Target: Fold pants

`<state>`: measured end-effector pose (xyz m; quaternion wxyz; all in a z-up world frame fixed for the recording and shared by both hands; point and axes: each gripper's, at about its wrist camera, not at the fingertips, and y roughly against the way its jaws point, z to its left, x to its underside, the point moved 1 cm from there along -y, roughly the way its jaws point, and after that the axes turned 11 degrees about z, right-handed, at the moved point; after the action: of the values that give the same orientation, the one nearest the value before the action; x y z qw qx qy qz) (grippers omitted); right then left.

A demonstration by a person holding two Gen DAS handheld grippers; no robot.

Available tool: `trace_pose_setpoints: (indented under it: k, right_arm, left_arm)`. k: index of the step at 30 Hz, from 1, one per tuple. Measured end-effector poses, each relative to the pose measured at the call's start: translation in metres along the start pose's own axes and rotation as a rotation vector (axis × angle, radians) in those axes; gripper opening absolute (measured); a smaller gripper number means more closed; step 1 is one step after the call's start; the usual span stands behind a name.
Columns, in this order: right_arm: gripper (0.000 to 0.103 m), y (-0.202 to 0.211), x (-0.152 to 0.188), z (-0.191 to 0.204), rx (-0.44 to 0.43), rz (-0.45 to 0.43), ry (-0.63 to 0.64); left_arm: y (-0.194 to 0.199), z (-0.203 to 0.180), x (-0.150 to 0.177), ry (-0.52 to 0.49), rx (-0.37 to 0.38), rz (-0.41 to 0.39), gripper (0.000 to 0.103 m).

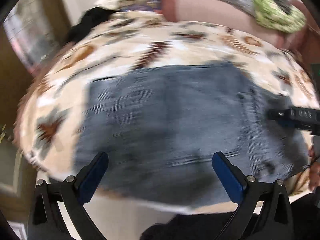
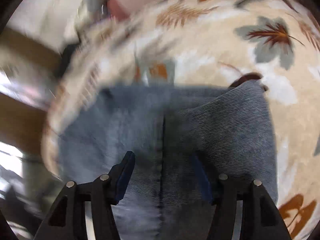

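Both views were motion-blurred; fine detail was limited.

The pants (image 1: 170,120) lay flat on a bedspread (image 1: 180,46), toward its near edge, in a broad, roughly rectangular bundle. Material: blue-grey, fine-ribbed like corduroy, faded in patches. In my right wrist view the ribbing read clearly as thin parallel ridges, and a straight seam or fly with small round studs ran down the middle. The far right corner of the fabric was raised in a soft peak, with a dark patch just behind it. The far edge lay straight across the bedspread.

The bedspread was cream and plush-looking, printed with rust, ochre and grey leaf shapes. It hung rounded over the near edge.

My left gripper (image 1: 160,160) hung above the near part of the pants, jaws spread wide, blue pads facing each other, nothing between them. My right gripper (image 2: 163,164) stood over the seam, jaws apart and widening; cloth lay beneath and between them, but the pads did not press it. The right gripper's black tip also showed at the right edge of the pants in my left view.

At the far edge of the bedspread lay a pale pink pillow (image 1: 210,10) and a green patterned cloth (image 1: 280,16).
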<state>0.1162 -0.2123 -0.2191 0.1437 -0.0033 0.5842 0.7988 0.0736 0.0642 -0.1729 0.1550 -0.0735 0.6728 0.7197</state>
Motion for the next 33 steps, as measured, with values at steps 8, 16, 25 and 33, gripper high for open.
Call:
trace_pose_setpoints:
  k: [8, 16, 25, 33]
  right_arm:
    - [0.066, 0.03, 0.023, 0.019, -0.109, -0.156, 0.06]
    - [0.066, 0.046, 0.059, 0.061, -0.26, -0.247, 0.16]
    - [0.066, 0.04, 0.076, 0.082, -0.23, -0.233, 0.266]
    - [0.066, 0.043, 0.07, 0.062, -0.248, -0.253, 0.211]
  left_arm:
    - [-0.001, 0.126, 0.046, 0.249, -0.095, 0.027, 0.103]
    - [-0.014, 0.159, 0.077, 0.4, 0.147, 0.074, 0.103]
    - [-0.039, 0.17, 0.082, 0.661, 0.469, 0.11, 0.103]
    - [-0.057, 0.158, 0.053, 0.696, 0.5, 0.134, 0.103]
